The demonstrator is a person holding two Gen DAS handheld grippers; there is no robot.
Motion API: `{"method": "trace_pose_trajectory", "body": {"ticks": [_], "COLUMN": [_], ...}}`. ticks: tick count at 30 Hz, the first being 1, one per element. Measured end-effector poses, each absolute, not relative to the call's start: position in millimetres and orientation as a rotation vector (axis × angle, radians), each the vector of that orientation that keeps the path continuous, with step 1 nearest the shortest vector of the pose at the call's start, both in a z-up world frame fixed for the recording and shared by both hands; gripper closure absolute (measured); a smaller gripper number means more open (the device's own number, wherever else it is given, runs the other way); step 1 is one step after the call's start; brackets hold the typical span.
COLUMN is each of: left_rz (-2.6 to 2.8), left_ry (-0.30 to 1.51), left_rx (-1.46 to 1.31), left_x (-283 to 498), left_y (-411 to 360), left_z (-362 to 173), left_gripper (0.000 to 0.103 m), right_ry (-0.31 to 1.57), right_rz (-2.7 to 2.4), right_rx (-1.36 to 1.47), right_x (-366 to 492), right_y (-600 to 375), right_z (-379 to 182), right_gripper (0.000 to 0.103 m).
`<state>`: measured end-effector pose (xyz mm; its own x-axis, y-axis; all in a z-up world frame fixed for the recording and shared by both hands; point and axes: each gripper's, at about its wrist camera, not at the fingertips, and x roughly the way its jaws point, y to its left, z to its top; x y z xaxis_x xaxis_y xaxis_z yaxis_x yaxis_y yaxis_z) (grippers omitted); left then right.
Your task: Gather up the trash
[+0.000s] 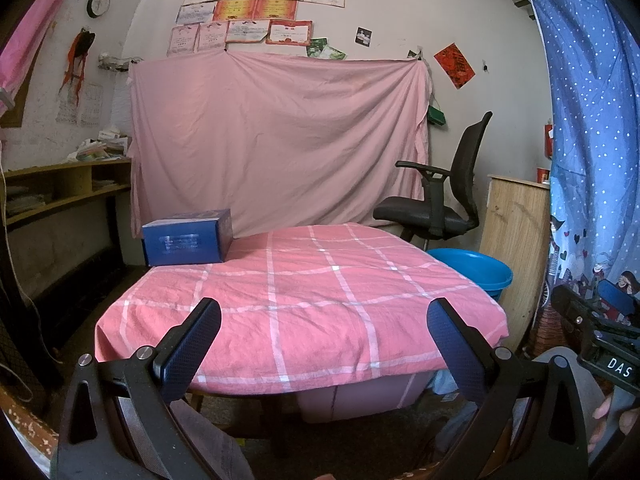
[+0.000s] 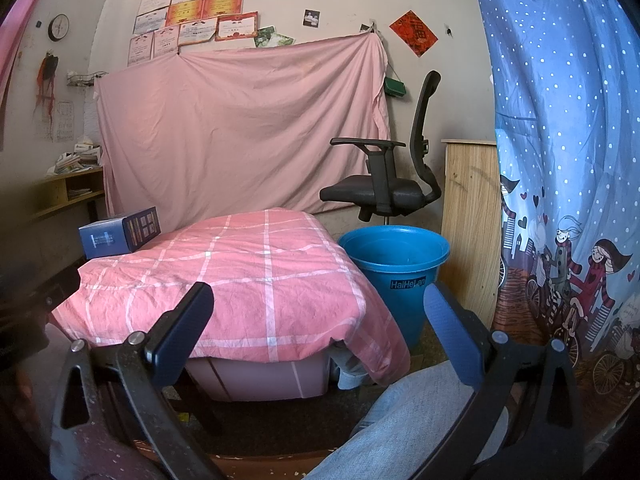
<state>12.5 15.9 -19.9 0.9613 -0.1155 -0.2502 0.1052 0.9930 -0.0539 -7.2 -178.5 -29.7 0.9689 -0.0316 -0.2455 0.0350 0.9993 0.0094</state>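
Observation:
A table under a pink checked cloth (image 1: 304, 300) (image 2: 240, 280) stands in front of me. A dark blue box (image 1: 188, 242) (image 2: 120, 234) rests at its far left corner. To the table's right on the floor stands a blue bucket (image 1: 476, 270) (image 2: 396, 264), and what is inside it cannot be seen. My left gripper (image 1: 324, 330) is open, held before the table's near edge with nothing between its fingers. My right gripper (image 2: 318, 316) is open too, near the table's right front corner and the bucket. No loose trash shows on the cloth.
A black office chair (image 2: 384, 176) stands behind the bucket, beside a wooden board (image 2: 470, 220). A pink sheet (image 1: 276, 140) hangs on the back wall. A blue dotted curtain (image 2: 560, 160) closes the right side. Low shelves (image 1: 64, 192) run along the left. A leg in jeans (image 2: 404, 420) is below.

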Motion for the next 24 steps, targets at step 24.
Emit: {"method": "trace_pose_trajectory", "body": {"ticks": [24], "left_rz": [-0.093], "left_ry": [0.248], "left_rx": [-0.046], "left_x": [7.9], "left_y": [15.8], "left_z": [-18.8], "left_gripper": [0.002], "right_ry": [0.250], "right_rz": [-0.033], "right_rx": [0.015], "right_x": [-6.0], "right_y": [-176.5], "right_z": [-32.7], "right_gripper": [0.000]}}
